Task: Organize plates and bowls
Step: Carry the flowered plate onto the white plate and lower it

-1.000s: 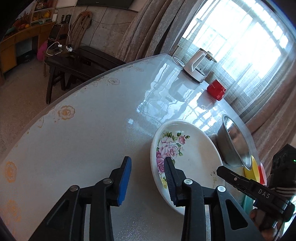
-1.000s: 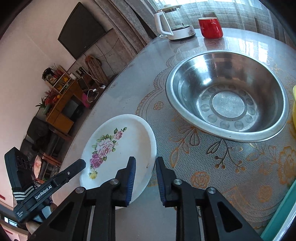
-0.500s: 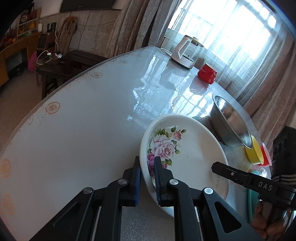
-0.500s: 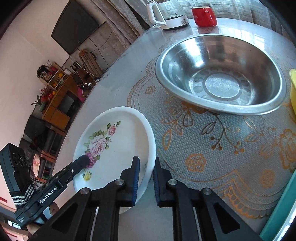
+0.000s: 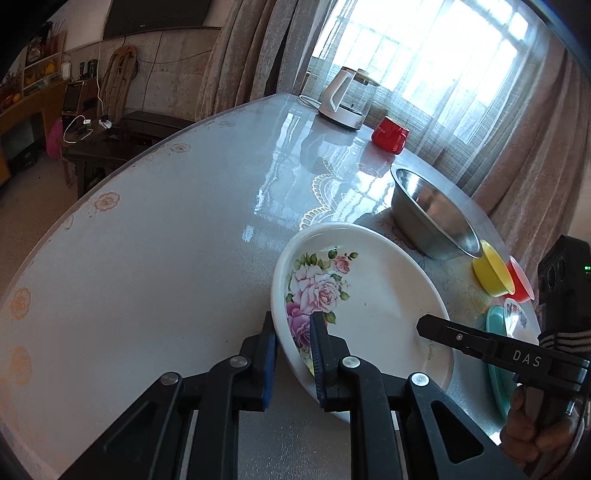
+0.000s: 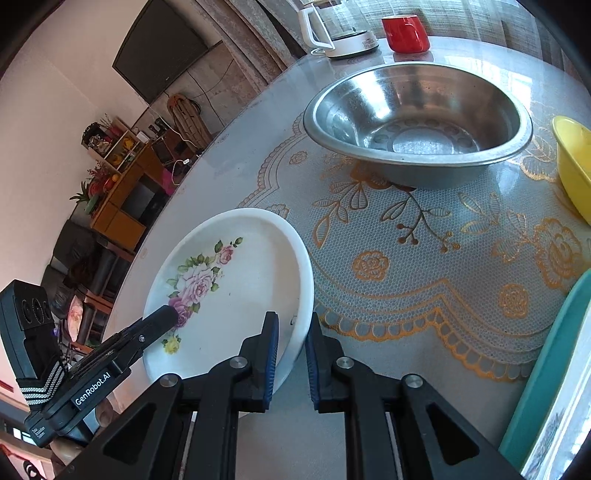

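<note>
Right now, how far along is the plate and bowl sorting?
Done: nothing stacked yet. In hand: both grippers, left and right, pinch opposite rims of the floral plate. Left: the steel bowl, yellow bowl, red bowl and teal plate.

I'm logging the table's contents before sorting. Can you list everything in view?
floral plate: 1, white with pink roses, near table edge, rim held on both sides
steel bowl: 1, silver, on lace mat
yellow bowl: 1, yellow, beside steel bowl
red bowl: 1, red, behind yellow bowl
teal plate: 1, teal, right edge
red mug: 1, red, near window
kettle: 1, white, beside mug
left hand-held gripper: 1, black, clamping plate rim
right hand-held gripper: 1, black, clamping opposite rim
</note>
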Demonstrator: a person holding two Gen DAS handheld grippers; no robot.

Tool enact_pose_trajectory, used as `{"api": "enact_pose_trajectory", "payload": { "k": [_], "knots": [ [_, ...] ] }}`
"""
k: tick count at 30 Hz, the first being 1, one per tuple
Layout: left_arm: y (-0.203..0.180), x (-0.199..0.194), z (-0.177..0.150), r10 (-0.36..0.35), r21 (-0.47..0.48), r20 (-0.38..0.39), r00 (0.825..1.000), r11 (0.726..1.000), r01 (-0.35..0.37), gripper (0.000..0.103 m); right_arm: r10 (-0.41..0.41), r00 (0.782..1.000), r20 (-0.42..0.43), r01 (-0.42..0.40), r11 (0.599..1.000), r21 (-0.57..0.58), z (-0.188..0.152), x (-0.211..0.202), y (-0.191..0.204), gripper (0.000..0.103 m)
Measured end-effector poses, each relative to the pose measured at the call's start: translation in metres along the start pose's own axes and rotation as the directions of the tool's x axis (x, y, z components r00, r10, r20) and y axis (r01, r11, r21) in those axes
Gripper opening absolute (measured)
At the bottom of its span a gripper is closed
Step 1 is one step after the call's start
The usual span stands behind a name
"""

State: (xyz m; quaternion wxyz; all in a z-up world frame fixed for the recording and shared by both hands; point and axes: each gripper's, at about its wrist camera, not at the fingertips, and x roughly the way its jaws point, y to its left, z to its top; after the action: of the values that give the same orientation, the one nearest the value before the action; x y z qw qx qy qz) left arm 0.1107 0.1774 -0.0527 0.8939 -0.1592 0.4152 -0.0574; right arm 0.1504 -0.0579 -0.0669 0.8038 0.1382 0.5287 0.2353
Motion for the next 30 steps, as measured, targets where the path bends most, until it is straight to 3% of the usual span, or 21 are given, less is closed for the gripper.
{"api": "enact_pose_trajectory", "payload": {
  "k": [10,17,30],
  "knots": [
    [-0.021,-0.025,-0.020,-0.055,0.019,0.031,0.998,0.998,0.054,0.017,0.002,0.999,0.054,0.000,0.999,-0.038,-0.023,-0.042,-0.003,0.014],
    [-0.063,-0.040,-0.022,-0.117,0.118,0.057,0.991,0.987,0.110,0.017,0.010,0.992,0.129,-0.009,1.000,-0.008,-0.034,-0.081,-0.020,0.014],
    [-0.151,-0.029,-0.029,-0.234,0.253,-0.017,0.972,0.939,0.231,0.017,-0.049,0.968,0.247,0.018,0.992,0.123,-0.058,-0.158,-0.085,0.014]
  ]
}}
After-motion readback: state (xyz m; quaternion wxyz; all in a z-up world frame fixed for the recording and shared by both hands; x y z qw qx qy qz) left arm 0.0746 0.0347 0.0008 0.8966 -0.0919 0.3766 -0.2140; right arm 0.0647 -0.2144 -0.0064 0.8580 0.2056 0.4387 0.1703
